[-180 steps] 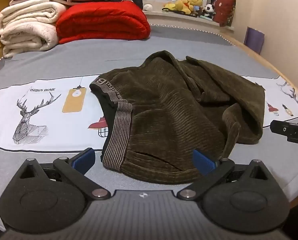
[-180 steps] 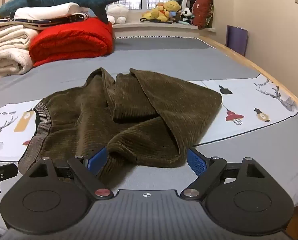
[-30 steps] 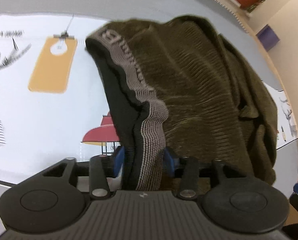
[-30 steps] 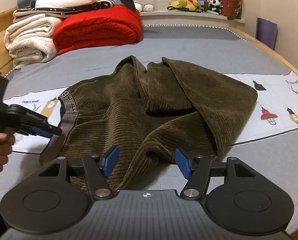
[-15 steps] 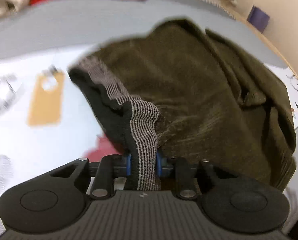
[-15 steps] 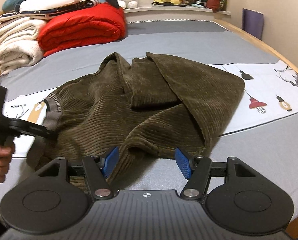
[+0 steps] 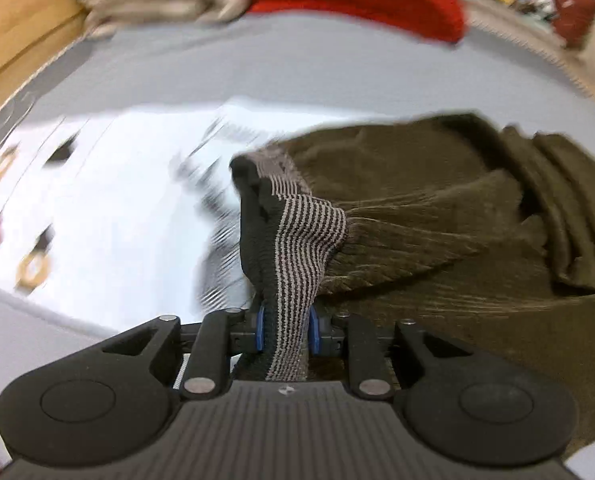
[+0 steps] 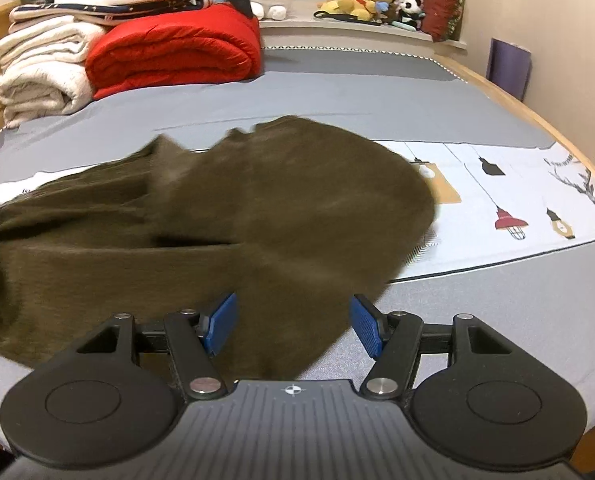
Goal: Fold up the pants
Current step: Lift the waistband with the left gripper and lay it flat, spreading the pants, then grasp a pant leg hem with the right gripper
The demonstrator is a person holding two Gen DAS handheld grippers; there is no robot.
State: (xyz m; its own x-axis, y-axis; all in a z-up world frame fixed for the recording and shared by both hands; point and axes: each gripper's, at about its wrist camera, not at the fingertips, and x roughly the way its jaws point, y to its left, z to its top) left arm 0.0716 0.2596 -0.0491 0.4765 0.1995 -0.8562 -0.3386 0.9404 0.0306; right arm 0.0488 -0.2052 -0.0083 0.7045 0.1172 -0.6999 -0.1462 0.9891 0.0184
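The left gripper (image 7: 285,330) was clamped on the corduroy pants' (image 7: 457,240) striped waistband (image 7: 297,236); the right gripper's (image 8: 293,326) pads stood apart over the cloth.

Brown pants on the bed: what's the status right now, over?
Left gripper clamped on the striped waistband, jaws just re-adjusted. Right gripper open over the pants, gripping nothing. Pants bunched, unfolded. Nothing in the way.
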